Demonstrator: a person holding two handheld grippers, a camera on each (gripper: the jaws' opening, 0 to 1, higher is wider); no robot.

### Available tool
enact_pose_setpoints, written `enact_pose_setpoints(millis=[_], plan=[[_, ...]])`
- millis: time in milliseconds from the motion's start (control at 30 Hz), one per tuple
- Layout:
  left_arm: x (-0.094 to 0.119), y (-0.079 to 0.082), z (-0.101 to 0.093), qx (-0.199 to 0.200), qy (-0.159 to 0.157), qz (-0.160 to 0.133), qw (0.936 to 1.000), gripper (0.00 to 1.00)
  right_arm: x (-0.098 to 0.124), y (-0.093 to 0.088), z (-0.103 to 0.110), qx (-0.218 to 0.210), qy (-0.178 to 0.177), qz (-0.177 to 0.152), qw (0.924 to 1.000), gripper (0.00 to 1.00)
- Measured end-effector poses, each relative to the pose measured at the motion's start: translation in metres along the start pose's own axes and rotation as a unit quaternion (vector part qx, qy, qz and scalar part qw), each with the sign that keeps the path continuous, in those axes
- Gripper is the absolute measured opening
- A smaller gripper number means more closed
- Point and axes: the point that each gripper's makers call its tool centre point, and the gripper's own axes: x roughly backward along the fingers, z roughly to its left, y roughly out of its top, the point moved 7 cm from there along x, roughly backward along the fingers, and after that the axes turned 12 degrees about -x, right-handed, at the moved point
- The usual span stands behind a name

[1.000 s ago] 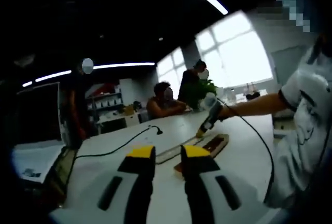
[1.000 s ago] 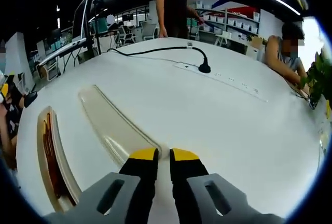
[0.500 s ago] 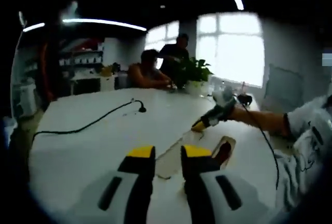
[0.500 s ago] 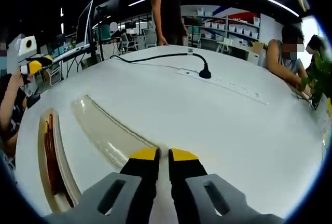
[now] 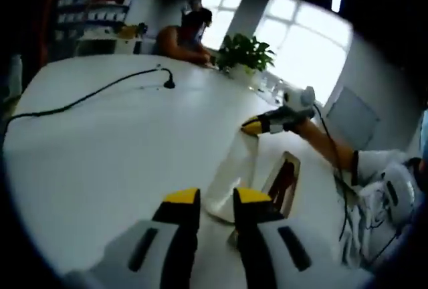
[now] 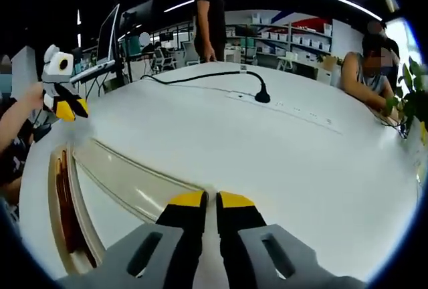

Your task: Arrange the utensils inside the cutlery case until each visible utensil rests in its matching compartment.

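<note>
A wooden cutlery case [image 6: 59,168] lies on the white table at the left of the right gripper view, with dark reddish utensils [image 6: 61,199] inside. Beside it a long translucent lid [image 6: 127,182] runs down to my right gripper [image 6: 210,200], whose jaws are shut on its near end. In the left gripper view, that same right gripper [image 5: 253,127] grips the lid [image 5: 234,168] at its far end, and the case [image 5: 284,182] lies to the right. My left gripper [image 5: 217,199] hovers open above the lid's near end. The left gripper [image 6: 70,108] also hangs in the air beyond the case.
A black cable with a plug [image 6: 262,93] crosses the far table. One person stands at the far edge [image 6: 214,8] and another sits at the right [image 6: 364,68]. A potted plant [image 5: 244,51] stands by the window. A monitor [image 6: 107,31] stands off the table's left.
The left gripper has risen and tipped down toward the table, coming into the right gripper view. The right jaws have drawn closer on the lid, and the lid has swung away from the case.
</note>
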Motion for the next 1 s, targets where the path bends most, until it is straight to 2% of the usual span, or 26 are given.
enact_pose_setpoints(millis=[167, 367, 500, 600, 633, 767, 1000], plan=[[-0.008, -0.005, -0.004, 0.014, -0.006, 0.031, 0.9994, 0.19, 0.000, -0.001, 0.000, -0.007, 0.002, -0.005, 1.0000, 0.04], [-0.008, -0.010, -0.004, 0.023, -0.002, 0.036, 0.9991, 0.19, -0.001, -0.003, 0.001, -0.025, 0.006, -0.014, 0.9996, 0.04], [-0.009, -0.017, -0.009, 0.023, 0.000, 0.057, 0.9981, 0.19, -0.001, -0.004, 0.001, -0.032, 0.007, -0.019, 0.9993, 0.04], [-0.008, -0.017, -0.009, 0.027, -0.011, 0.067, 0.9973, 0.19, -0.002, -0.005, 0.001, -0.036, 0.006, -0.025, 0.9990, 0.04], [-0.009, -0.018, -0.009, 0.029, -0.022, 0.078, 0.9963, 0.19, -0.002, -0.005, 0.001, -0.038, 0.006, -0.026, 0.9989, 0.04], [-0.013, -0.023, -0.010, 0.025, -0.014, 0.108, 0.9937, 0.15, -0.003, -0.005, 0.002, -0.038, 0.006, -0.027, 0.9989, 0.04], [-0.019, -0.021, -0.005, 0.048, -0.015, 0.110, 0.9927, 0.05, -0.003, -0.007, 0.003, -0.036, 0.004, -0.033, 0.9988, 0.04]])
